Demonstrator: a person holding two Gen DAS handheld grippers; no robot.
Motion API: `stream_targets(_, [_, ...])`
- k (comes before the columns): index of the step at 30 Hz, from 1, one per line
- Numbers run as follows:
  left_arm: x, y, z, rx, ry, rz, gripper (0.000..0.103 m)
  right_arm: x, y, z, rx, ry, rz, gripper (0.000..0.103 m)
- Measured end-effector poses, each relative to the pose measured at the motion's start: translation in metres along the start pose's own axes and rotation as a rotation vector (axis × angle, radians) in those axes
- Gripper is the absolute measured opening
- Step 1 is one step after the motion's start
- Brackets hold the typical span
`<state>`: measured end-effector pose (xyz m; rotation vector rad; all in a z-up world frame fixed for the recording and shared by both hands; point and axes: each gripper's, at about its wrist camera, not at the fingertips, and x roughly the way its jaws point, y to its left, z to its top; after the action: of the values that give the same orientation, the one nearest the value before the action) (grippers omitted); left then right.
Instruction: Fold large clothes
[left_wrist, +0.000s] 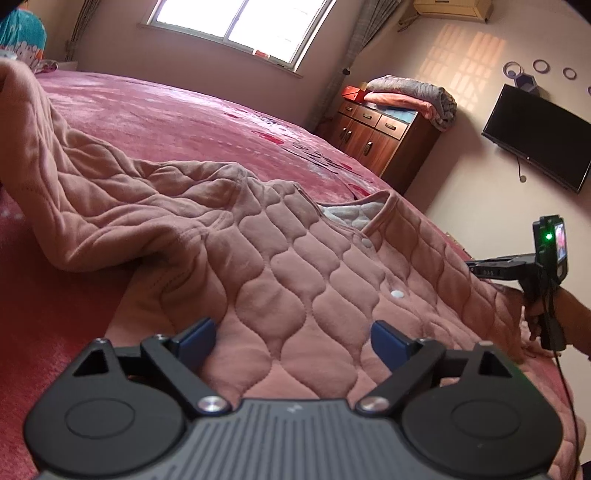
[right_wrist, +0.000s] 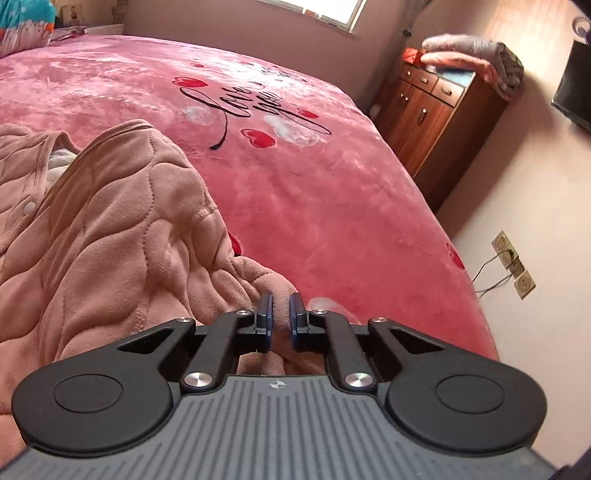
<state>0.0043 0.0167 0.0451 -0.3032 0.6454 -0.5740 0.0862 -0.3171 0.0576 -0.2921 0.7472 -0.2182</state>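
Note:
A large pink quilted garment (left_wrist: 266, 258) with white snap buttons lies rumpled on the bed; it also shows in the right wrist view (right_wrist: 110, 236). My left gripper (left_wrist: 293, 336) is open, its blue pads wide apart just above the garment's lower front. My right gripper (right_wrist: 280, 310) is shut on a fold of the garment's edge, the pads close with pink cloth pinched between them. The right gripper also shows in the left wrist view (left_wrist: 476, 266) at the garment's far right edge.
The bed is covered by a pink plush blanket (right_wrist: 314, 177) with hearts and script. A wooden dresser (left_wrist: 380, 136) with folded blankets stands past the bed. A wall TV (left_wrist: 539, 136) hangs at right. Wall sockets (right_wrist: 513, 264) sit near the floor.

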Motion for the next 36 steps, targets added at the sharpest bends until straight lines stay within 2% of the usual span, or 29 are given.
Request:
stream_targets(3, [0.0, 0.003, 0.0, -0.018, -0.003, -0.014, 0.093, 0.009, -0.013, 0.004, 0.038, 0.015, 0.021, 0.019])
stream_targets(4, [0.0, 0.003, 0.0, -0.021, -0.003, -0.017, 0.093, 0.014, -0.021, 0.007, 0.053, 0.035, 0.083, 0.027])
stream_targets(5, [0.0, 0.003, 0.0, -0.024, -0.003, -0.02, 0.093, 0.02, -0.025, 0.009, 0.053, 0.051, 0.127, 0.047])
stream_targets(6, [0.001, 0.003, 0.0, -0.026, -0.002, -0.022, 0.093, 0.027, -0.028, 0.012, 0.037, 0.054, 0.131, 0.056])
stream_targets(9, [0.001, 0.003, 0.0, -0.032, -0.003, -0.029, 0.094, 0.038, -0.033, 0.016, 0.009, 0.08, 0.182, 0.07])
stream_targets(11, [0.001, 0.004, 0.0, -0.036, -0.003, -0.033, 0.095, 0.048, -0.041, 0.018, 0.021, 0.094, 0.195, 0.1])
stream_targets(13, [0.0, 0.004, 0.0, -0.041, -0.004, -0.038, 0.095, 0.06, -0.053, 0.017, 0.07, 0.126, 0.23, 0.103])
stream_targets(16, [0.0, 0.005, 0.0, -0.049, -0.005, -0.045, 0.095, 0.071, -0.073, 0.012, 0.197, 0.153, 0.333, 0.103])
stream_targets(18, [0.0, 0.006, 0.0, -0.054, -0.005, -0.052, 0.096, 0.068, -0.073, 0.006, 0.211, 0.139, 0.345, 0.1])
stream_targets(21, [0.0, 0.007, 0.0, -0.063, -0.006, -0.06, 0.096, 0.057, -0.069, 0.003, 0.212, 0.124, 0.315, 0.075])
stream_targets(23, [-0.001, 0.008, 0.0, -0.066, -0.007, -0.062, 0.096, 0.045, -0.059, 0.002, 0.183, 0.107, 0.266, 0.047])
stream_targets(24, [-0.001, 0.008, 0.0, -0.068, -0.008, -0.064, 0.096, 0.038, -0.051, 0.002, 0.156, 0.097, 0.232, 0.043])
stream_targets(26, [-0.001, 0.008, 0.0, -0.071, -0.009, -0.066, 0.096, 0.028, -0.039, -0.001, 0.099, 0.076, 0.155, 0.026])
stream_targets(29, [-0.001, 0.009, 0.0, -0.077, -0.011, -0.07, 0.096, 0.012, -0.025, -0.004, 0.033, 0.019, 0.038, 0.019])
stream_targets(33, [0.0, 0.01, 0.0, -0.079, -0.012, -0.071, 0.096, -0.001, -0.025, -0.003, -0.024, -0.087, -0.136, 0.016])
stream_targets(36, [0.0, 0.01, 0.0, -0.079, -0.01, -0.073, 0.097, 0.015, -0.031, -0.003, -0.023, -0.075, -0.155, 0.016])
